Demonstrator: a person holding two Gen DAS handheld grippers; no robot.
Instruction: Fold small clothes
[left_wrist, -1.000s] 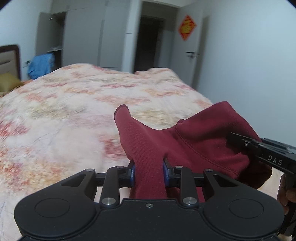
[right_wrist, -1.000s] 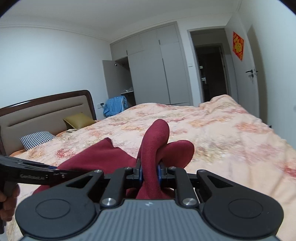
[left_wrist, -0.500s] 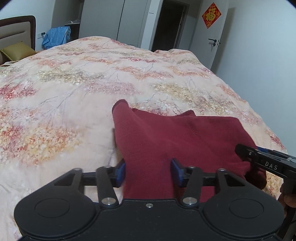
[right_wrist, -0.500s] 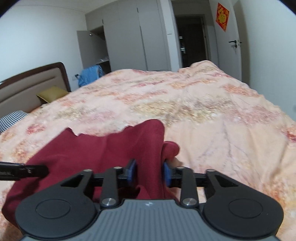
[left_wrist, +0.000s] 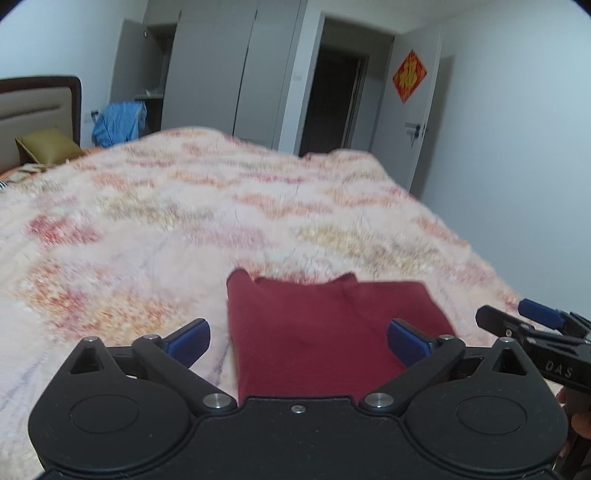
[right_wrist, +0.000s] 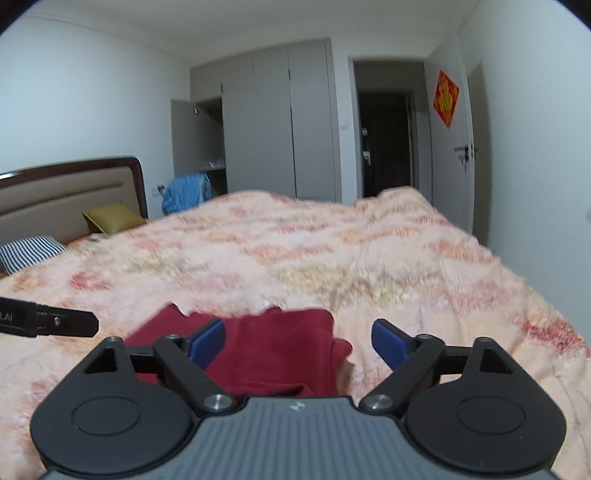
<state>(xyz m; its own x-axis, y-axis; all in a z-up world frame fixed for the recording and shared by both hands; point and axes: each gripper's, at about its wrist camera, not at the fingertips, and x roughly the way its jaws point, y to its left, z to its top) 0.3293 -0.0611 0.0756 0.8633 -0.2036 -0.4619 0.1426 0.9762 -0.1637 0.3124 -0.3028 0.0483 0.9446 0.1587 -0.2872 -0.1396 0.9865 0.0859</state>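
A dark red garment (left_wrist: 325, 325) lies folded flat on the floral bedspread (left_wrist: 184, 229), just ahead of both grippers. My left gripper (left_wrist: 297, 341) hovers over its near edge, jaws still opening wide, blue pads clear of the cloth. In the right wrist view the same red garment (right_wrist: 273, 350) lies under my right gripper (right_wrist: 297, 341), whose jaws are also opening and press on nothing. The right gripper's finger (left_wrist: 535, 321) shows at the right edge of the left wrist view; the left gripper's finger (right_wrist: 55, 321) enters the right wrist view from the left.
The bed stretches ahead to a headboard (right_wrist: 66, 192) with a yellow pillow (right_wrist: 110, 218) and a checked pillow (right_wrist: 29, 251). A blue cloth (right_wrist: 186, 192) hangs by the open grey wardrobe (right_wrist: 273, 133). A dark doorway (right_wrist: 384, 144) and a door with a red decoration (right_wrist: 447, 98) stand at right.
Both grippers let go of the red garment and opened wide. The cloth, held up bunched a second ago, now lies flat on the bed, and both grippers have drawn back from it.
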